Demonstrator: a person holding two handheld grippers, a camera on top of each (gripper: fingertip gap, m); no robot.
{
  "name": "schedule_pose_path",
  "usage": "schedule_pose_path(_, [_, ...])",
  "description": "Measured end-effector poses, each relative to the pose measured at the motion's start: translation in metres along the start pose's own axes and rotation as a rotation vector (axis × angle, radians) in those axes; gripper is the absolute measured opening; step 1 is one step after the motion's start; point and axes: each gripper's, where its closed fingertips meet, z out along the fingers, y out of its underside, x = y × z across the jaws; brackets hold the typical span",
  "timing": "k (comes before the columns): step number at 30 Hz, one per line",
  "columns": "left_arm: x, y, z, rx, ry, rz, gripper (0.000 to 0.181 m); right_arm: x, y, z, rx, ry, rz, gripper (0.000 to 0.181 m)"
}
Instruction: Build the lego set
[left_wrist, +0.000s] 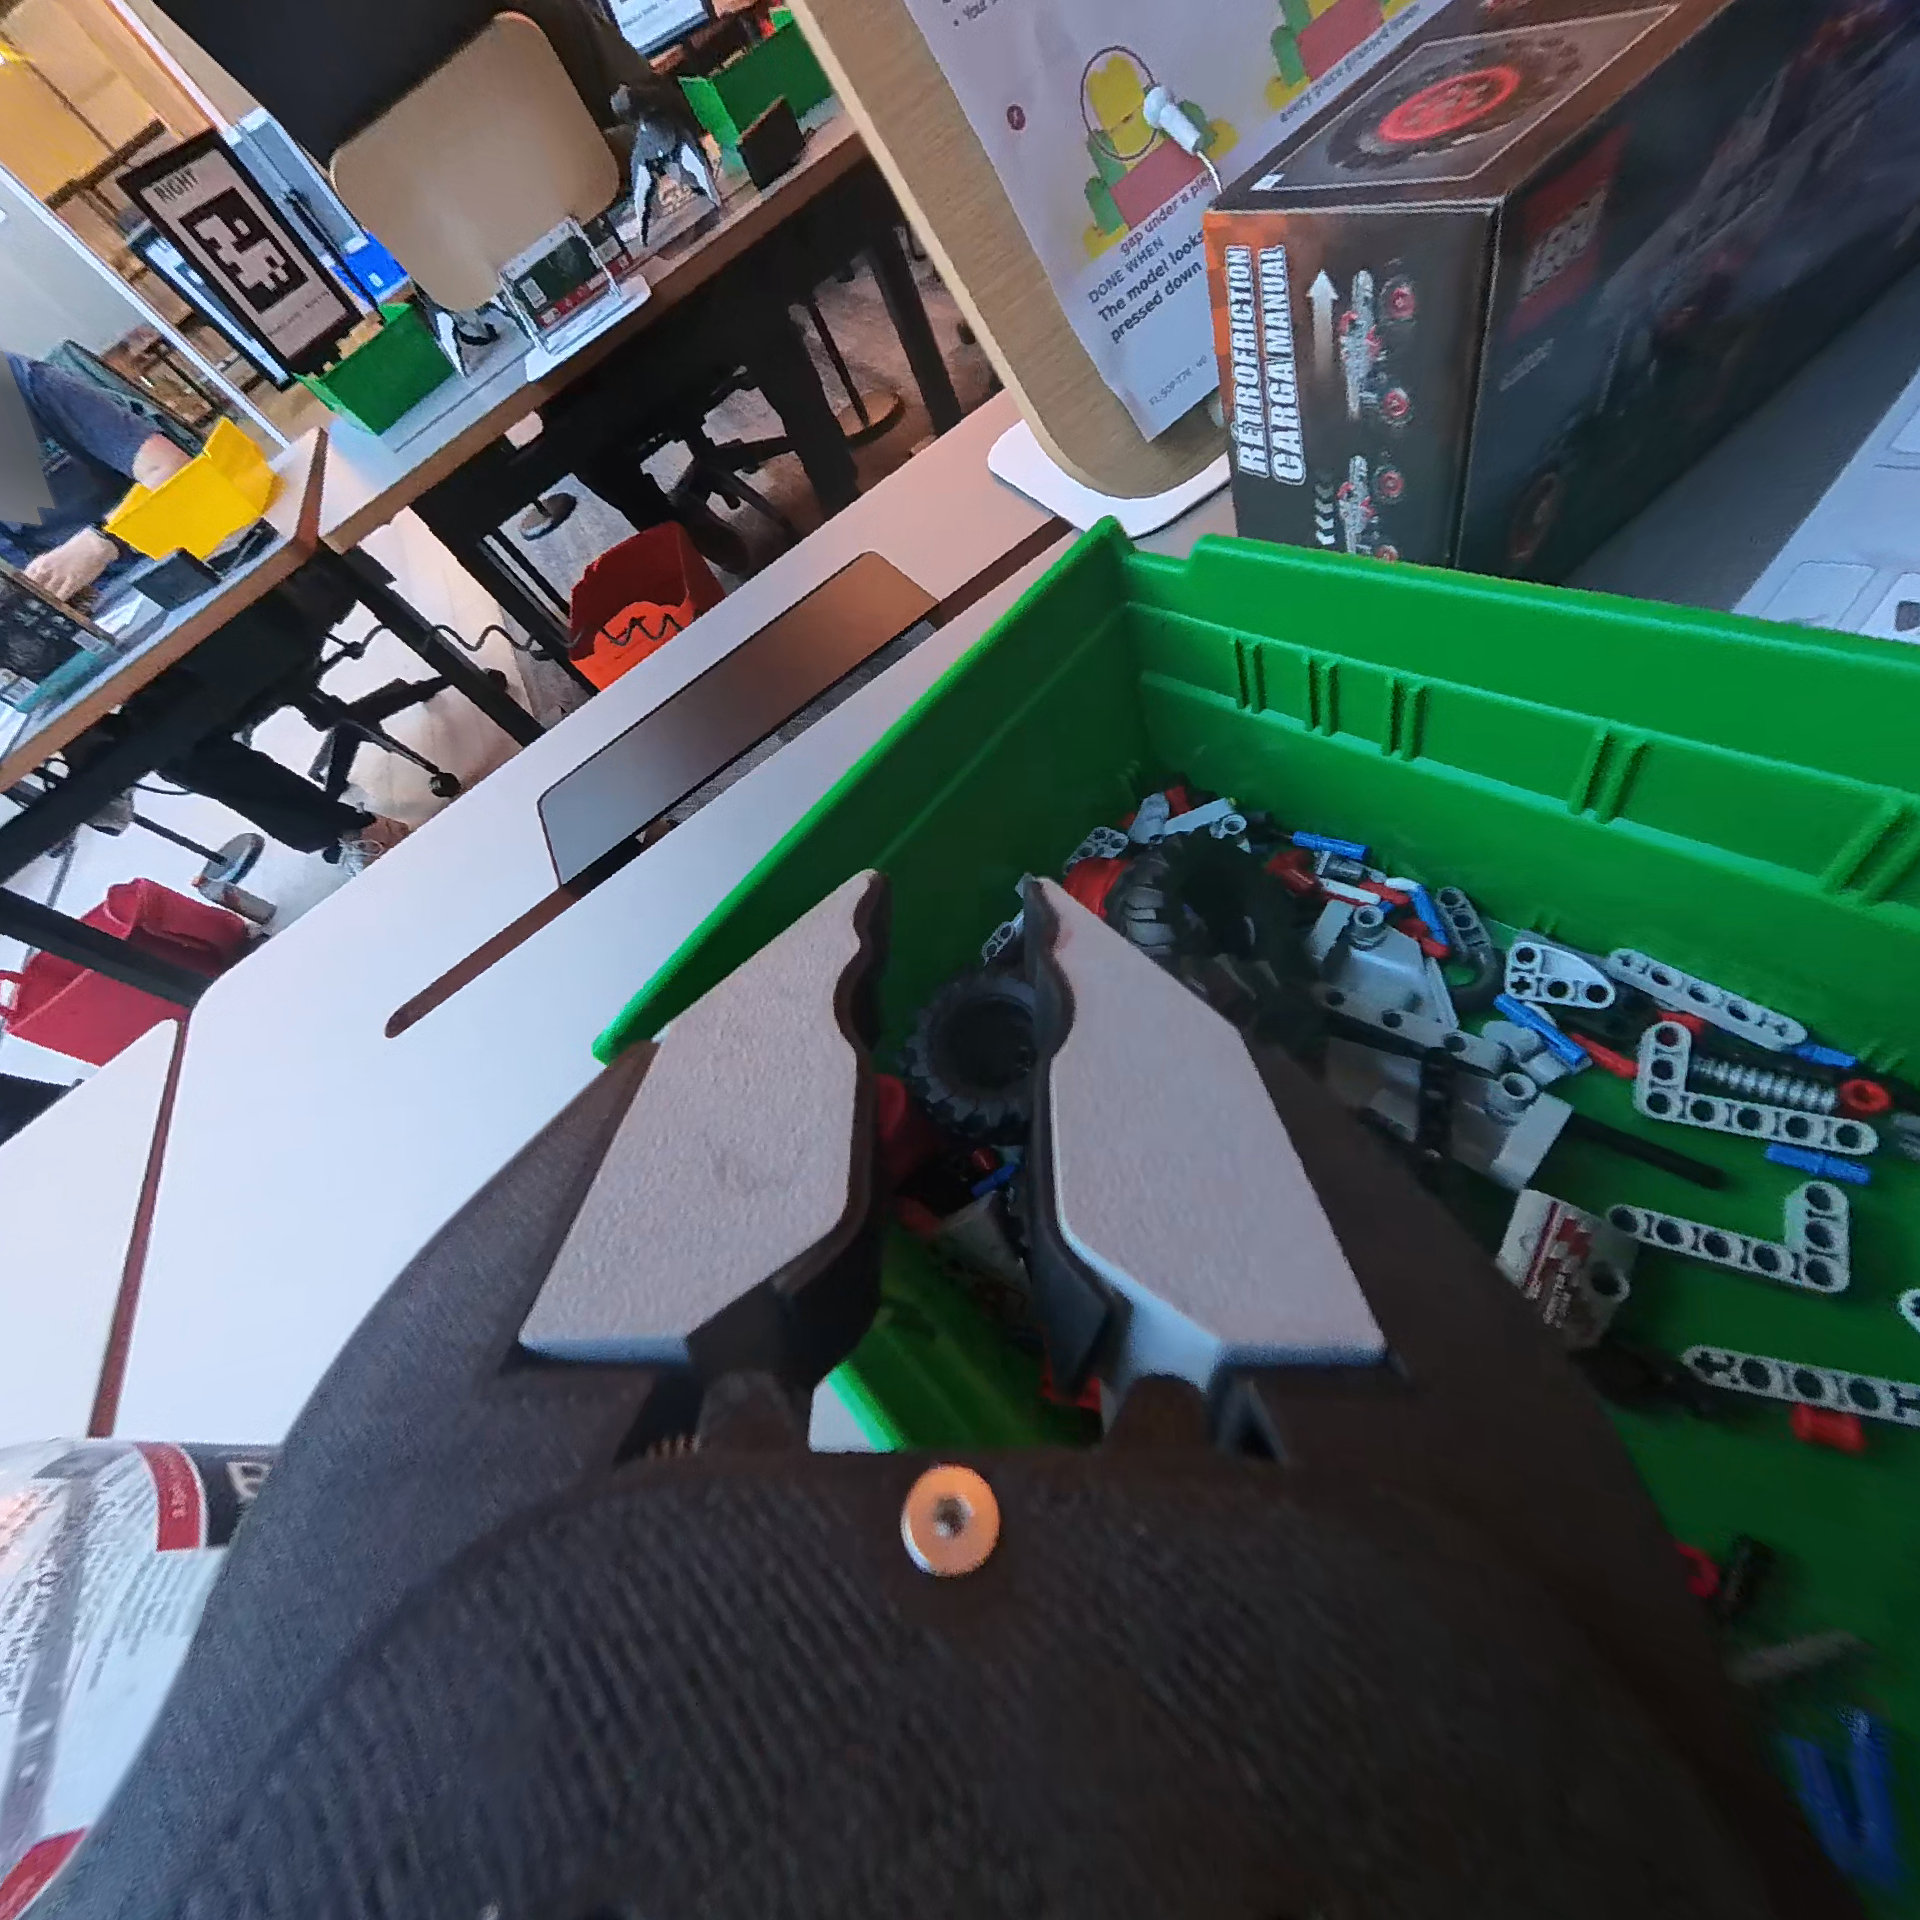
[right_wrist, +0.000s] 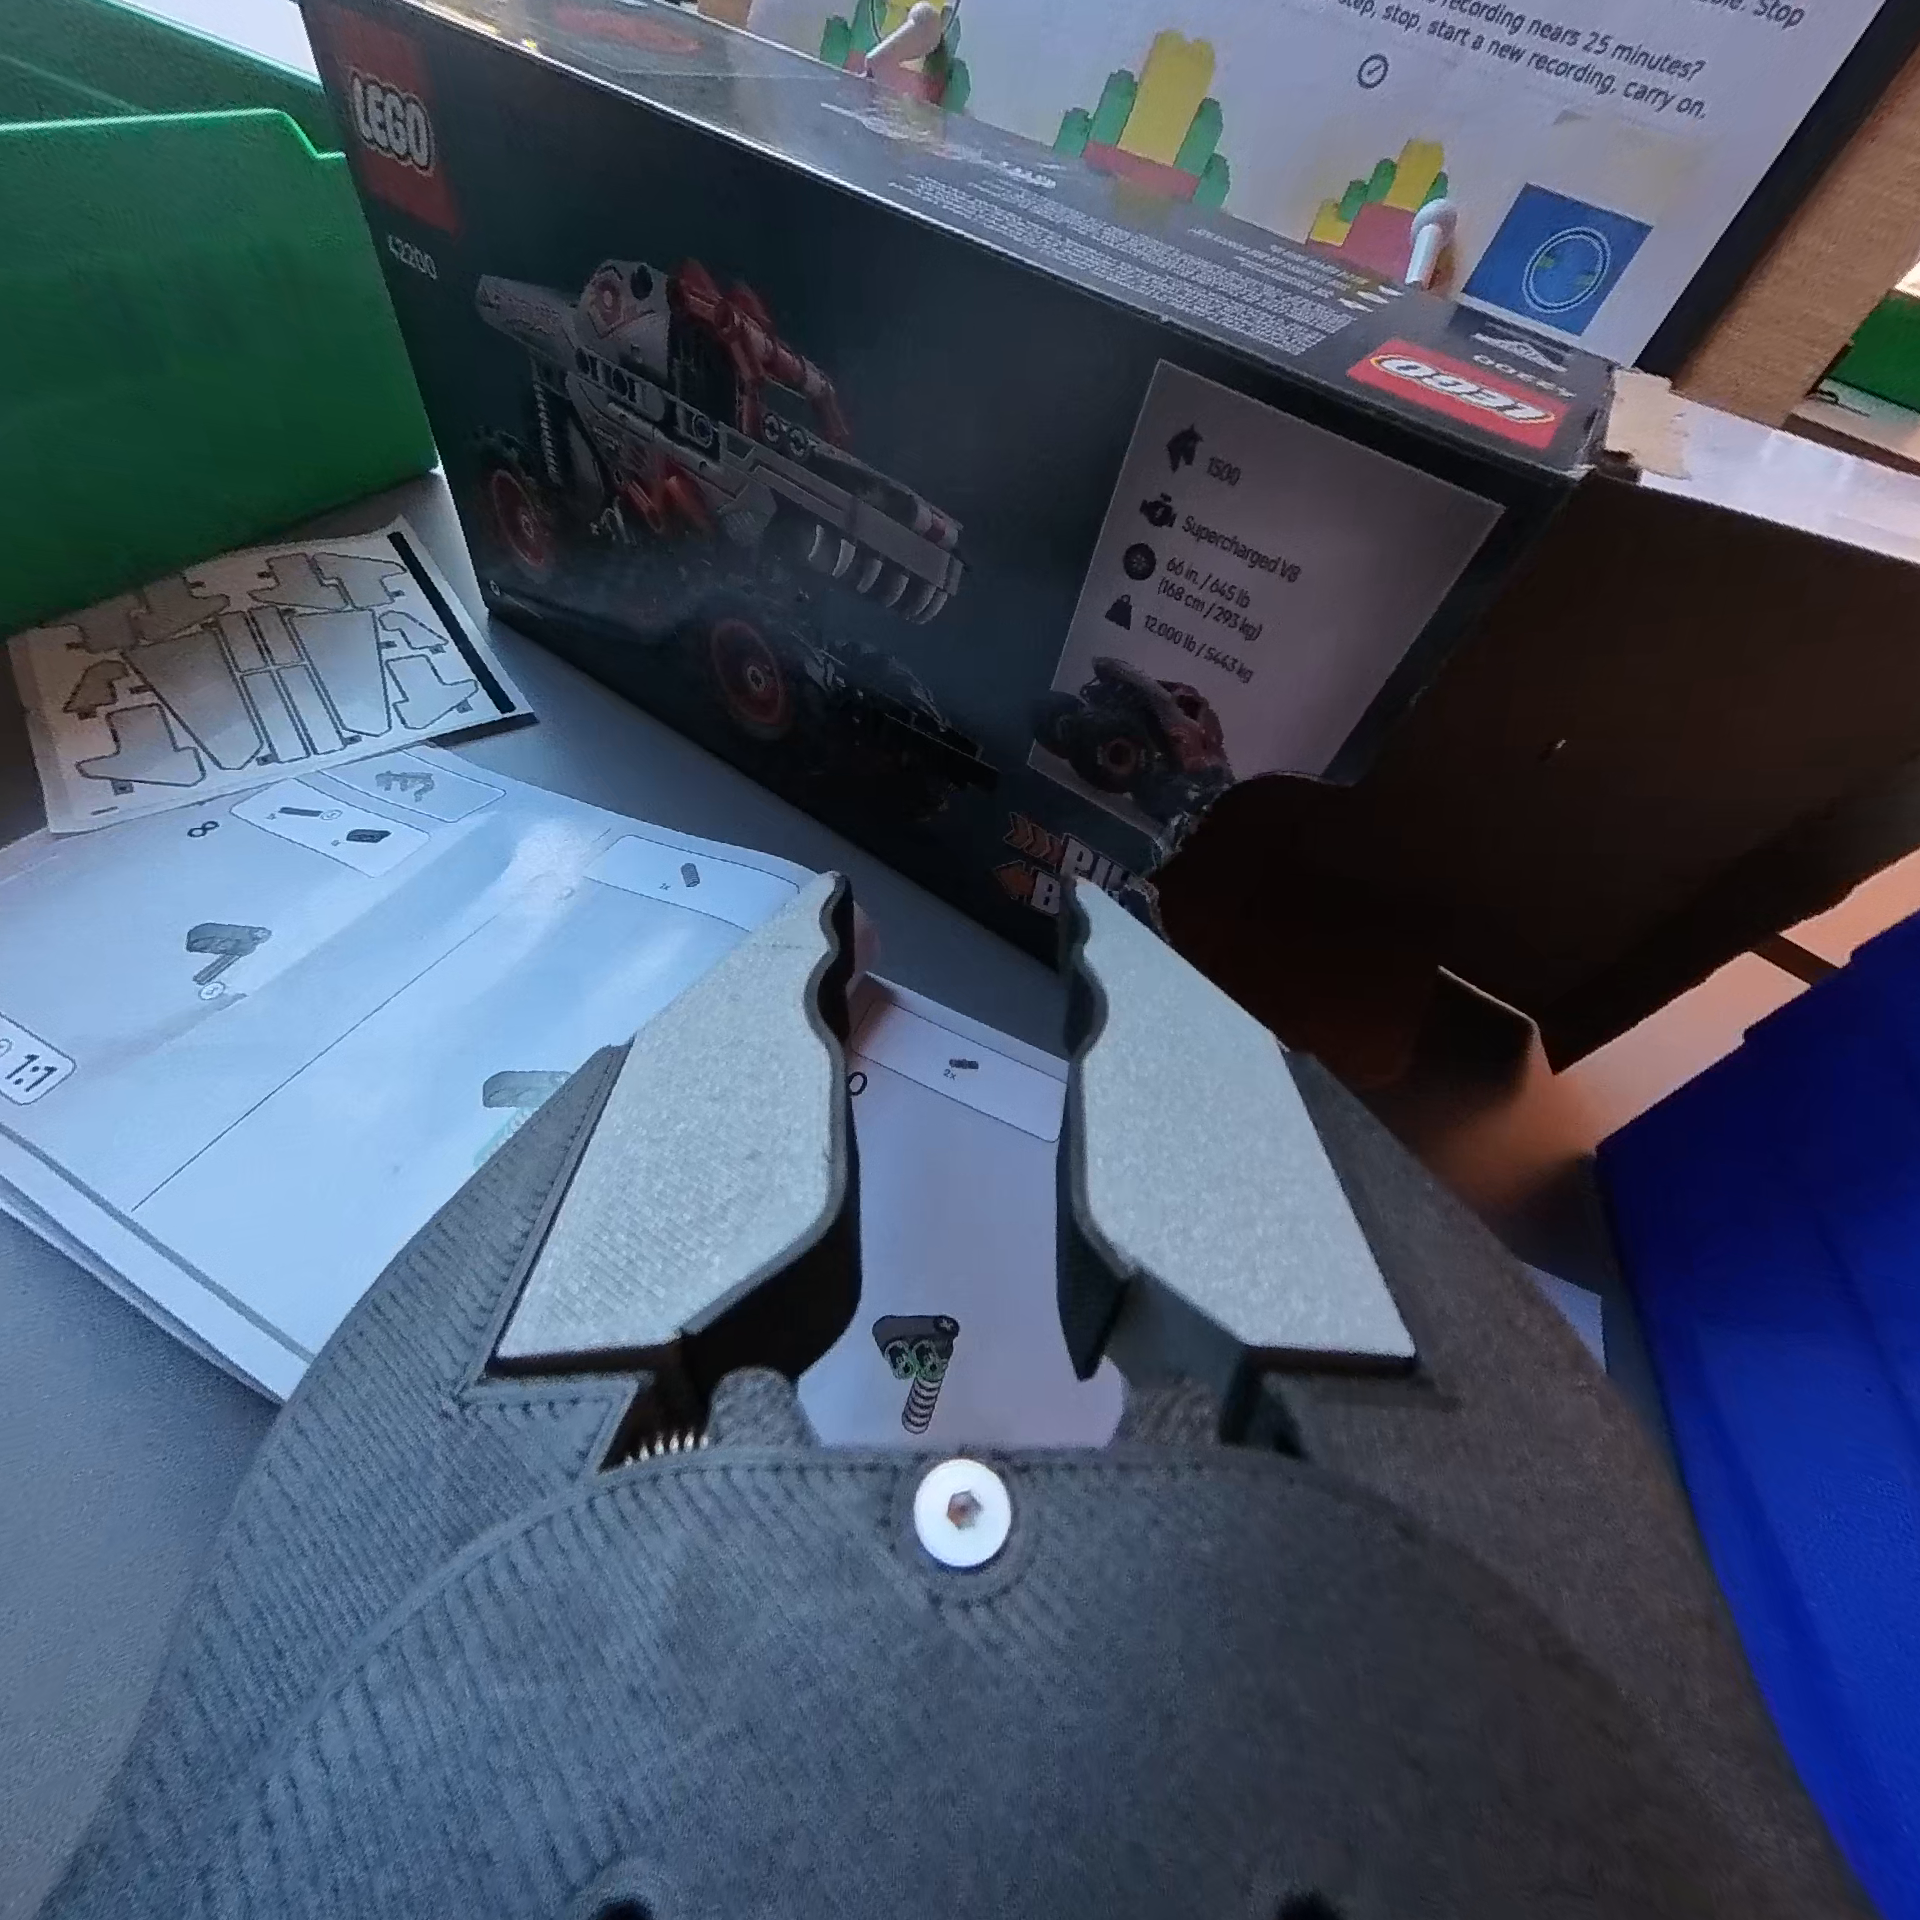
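A green bin (left_wrist: 1455, 727) holds several loose Lego parts: grey beams (left_wrist: 1745, 1112), blue and red pins, a spring, and a black tyre (left_wrist: 977, 1049). My left gripper (left_wrist: 956, 894) is open above the bin's near left corner, with the tyre showing in the gap below its fingers. My right gripper (right_wrist: 956, 914) is open and empty, hovering over the open instruction booklet (right_wrist: 343, 1039) on the grey table. The dark Lego set box (right_wrist: 883, 499) stands just beyond it, and also shows in the left wrist view (left_wrist: 1558, 312).
A sticker sheet (right_wrist: 260, 665) lies left of the box, beside the green bin (right_wrist: 177, 312). A blue bin (right_wrist: 1787, 1351) sits at the right. A poster board (left_wrist: 1091, 208) stands behind the box. A person (left_wrist: 62, 468) sits at a far table with yellow, green and red bins.
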Motion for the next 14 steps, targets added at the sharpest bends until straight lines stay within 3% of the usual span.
schedule_pose_path(6, [0.014, 0.001, -0.008, -0.040, 0.055, 0.079, 0.014, -0.001, 0.001, 0.001, -0.006, -0.002, -0.004, 0.037])
schedule_pose_path(8, [0.039, 0.003, -0.015, -0.062, 0.223, 0.073, 0.007, -0.001, 0.001, 0.001, -0.008, -0.004, -0.003, 0.037])
schedule_pose_path(11, [0.088, 0.003, -0.030, -0.144, 0.515, 0.024, 0.022, 0.000, 0.000, 0.000, 0.001, -0.001, -0.001, 0.036])
schedule_pose_path(14, [0.132, 0.018, -0.047, -0.316, 0.710, 0.136, 0.026, -0.002, -0.002, -0.003, 0.020, 0.002, -0.014, 0.036])
